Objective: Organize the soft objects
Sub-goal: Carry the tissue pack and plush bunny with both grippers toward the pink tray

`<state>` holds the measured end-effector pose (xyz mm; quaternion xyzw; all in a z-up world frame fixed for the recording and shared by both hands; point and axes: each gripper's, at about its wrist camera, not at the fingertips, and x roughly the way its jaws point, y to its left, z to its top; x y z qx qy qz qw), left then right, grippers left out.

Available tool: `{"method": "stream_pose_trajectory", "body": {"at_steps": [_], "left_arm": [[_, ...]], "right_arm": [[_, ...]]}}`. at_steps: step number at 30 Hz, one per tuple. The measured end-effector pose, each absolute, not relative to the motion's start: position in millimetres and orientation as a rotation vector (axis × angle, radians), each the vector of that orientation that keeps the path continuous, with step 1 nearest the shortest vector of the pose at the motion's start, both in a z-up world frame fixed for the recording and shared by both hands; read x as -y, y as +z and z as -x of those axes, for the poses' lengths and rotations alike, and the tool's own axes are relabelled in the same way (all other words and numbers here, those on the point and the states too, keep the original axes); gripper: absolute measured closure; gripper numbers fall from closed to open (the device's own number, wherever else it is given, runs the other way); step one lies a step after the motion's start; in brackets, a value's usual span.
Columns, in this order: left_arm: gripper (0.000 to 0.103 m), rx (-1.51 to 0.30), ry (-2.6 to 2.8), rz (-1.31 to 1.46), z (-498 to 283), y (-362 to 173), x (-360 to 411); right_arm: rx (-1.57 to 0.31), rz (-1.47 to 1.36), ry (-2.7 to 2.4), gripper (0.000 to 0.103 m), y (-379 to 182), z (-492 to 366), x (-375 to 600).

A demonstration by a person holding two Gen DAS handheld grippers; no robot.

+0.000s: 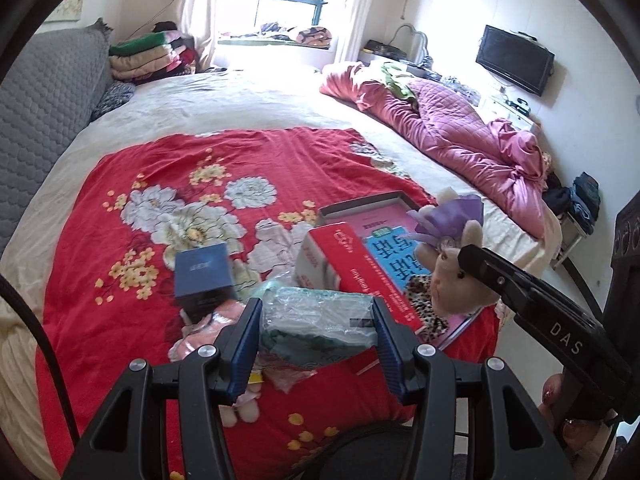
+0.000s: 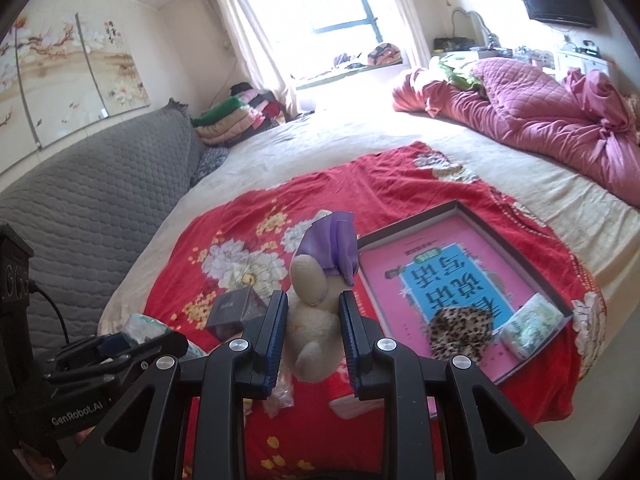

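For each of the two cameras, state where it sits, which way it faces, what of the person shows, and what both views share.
Left wrist: on the left hand-held gripper, facing across the bed toward the window; it clamps a plastic-wrapped pack; fingertips show lower right.
Right wrist: on the right hand-held gripper, same direction; it clamps a plush toy; no hand clearly visible.
Shared: red floral blanket, pink box tray, window.
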<state>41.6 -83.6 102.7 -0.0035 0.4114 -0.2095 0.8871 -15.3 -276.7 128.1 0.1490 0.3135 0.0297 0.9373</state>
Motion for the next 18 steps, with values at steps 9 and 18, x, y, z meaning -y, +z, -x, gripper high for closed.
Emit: {"method": "stream_pose_trajectory", "body": {"at_steps": [9,18], "left_arm": [[0.050,-0.827,-0.480,-0.017,-39,118,118],[0.050,-0.815,-0.538,-0.055,-39,121,157]], "right_arm": [[-0.611,-0.319,0.033,0.076,138,24,295],[-0.575,-0.344,-0.026,0.076,146,35,328]]}}
